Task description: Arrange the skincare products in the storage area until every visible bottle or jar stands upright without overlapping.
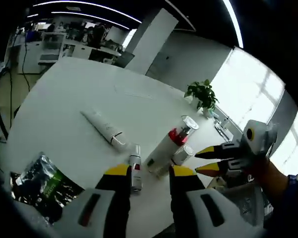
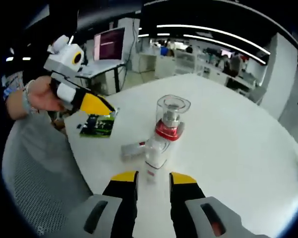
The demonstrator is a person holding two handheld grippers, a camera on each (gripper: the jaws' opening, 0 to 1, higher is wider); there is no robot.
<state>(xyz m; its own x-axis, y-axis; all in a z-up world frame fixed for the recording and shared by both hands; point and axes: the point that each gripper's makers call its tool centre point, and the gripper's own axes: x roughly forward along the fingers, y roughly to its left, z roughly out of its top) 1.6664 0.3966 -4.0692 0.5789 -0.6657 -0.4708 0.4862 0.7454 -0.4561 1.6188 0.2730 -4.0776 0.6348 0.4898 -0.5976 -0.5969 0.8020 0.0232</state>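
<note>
two grippers, left (image 1: 146,173) and right (image 2: 153,177), both spread, empty; one tube (image 1: 104,130), three bottles lying on table (image 1: 64,99).

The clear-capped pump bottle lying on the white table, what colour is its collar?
Red collar, clearest in the right gripper view.

place: open-plan office | evidence: white desks with lit computer monitor (image 2: 109,43), linear ceiling strip lights (image 2: 208,30), big round white bench (image 1: 89,104)

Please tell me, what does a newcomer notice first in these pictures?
First the tall bottle with a red collar and clear cap, lying on the white table ahead of the right tool. Then the white tube lying flat beyond the left tool, and the dark packet near it.
</note>
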